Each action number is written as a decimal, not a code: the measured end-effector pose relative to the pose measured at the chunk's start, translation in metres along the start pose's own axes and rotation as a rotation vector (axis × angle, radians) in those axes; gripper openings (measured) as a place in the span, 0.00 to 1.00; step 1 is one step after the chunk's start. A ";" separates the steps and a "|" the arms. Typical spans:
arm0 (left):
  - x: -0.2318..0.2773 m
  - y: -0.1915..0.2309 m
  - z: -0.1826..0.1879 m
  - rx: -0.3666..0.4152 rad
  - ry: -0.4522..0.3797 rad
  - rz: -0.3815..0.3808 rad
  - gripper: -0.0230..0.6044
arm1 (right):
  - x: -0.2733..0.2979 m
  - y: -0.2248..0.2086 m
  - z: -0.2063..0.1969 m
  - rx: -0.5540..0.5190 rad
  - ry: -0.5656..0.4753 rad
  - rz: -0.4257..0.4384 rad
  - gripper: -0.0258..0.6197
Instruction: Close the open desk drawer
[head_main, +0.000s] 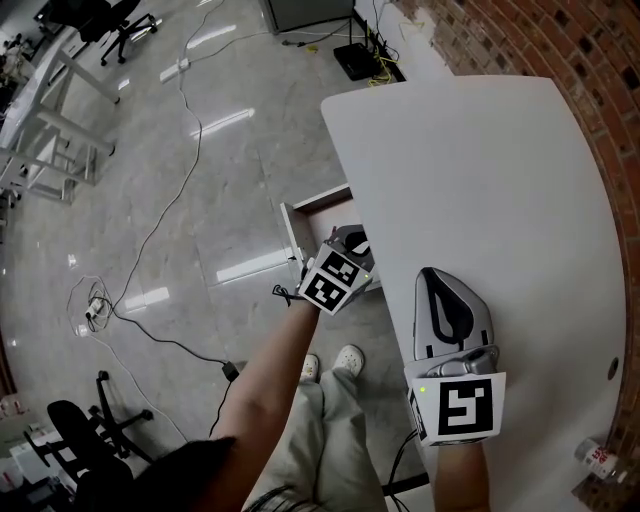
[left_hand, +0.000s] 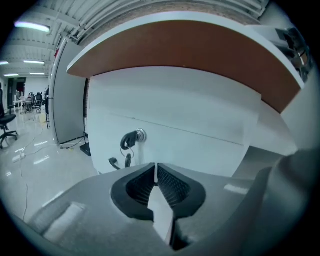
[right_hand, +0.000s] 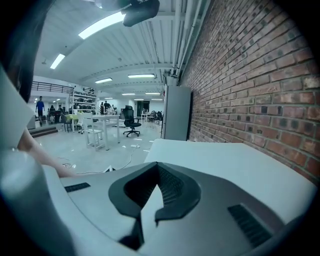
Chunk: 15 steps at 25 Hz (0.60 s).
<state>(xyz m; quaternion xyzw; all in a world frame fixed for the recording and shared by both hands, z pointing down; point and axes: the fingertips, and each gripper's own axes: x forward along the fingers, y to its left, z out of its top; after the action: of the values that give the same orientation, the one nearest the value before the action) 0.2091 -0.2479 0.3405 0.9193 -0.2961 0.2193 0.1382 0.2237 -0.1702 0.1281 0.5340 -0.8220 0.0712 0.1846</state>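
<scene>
Head view: drawer (head_main: 318, 205) stands pulled out under the left edge of the desk (head_main: 480, 180) | left gripper (left_hand: 156, 166) jaws together, empty, facing drawer front beside the keys (left_hand: 126, 150) | right gripper (right_hand: 157, 167) jaws together, empty, above the desktop

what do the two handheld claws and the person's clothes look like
Both are grey moulded shells with black ribbed pads. The left claw and right claw each carry a white cube of black square markers with a small green light. The person wears a dark sleeve above bare forearms, pale trousers and white shoes.
</scene>
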 end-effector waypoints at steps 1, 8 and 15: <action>-0.002 -0.002 -0.005 0.002 0.009 0.001 0.04 | 0.000 0.001 0.000 -0.004 0.002 0.006 0.06; -0.035 -0.005 -0.007 -0.039 -0.074 0.029 0.05 | 0.003 0.014 0.002 -0.040 -0.007 0.000 0.06; -0.089 -0.002 0.013 0.002 -0.178 0.017 0.04 | -0.003 0.046 0.005 -0.036 -0.007 -0.069 0.06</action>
<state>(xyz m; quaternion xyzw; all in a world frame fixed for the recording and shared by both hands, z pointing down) 0.1500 -0.2082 0.2863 0.9327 -0.3149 0.1383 0.1088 0.1824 -0.1496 0.1260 0.5590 -0.8047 0.0483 0.1938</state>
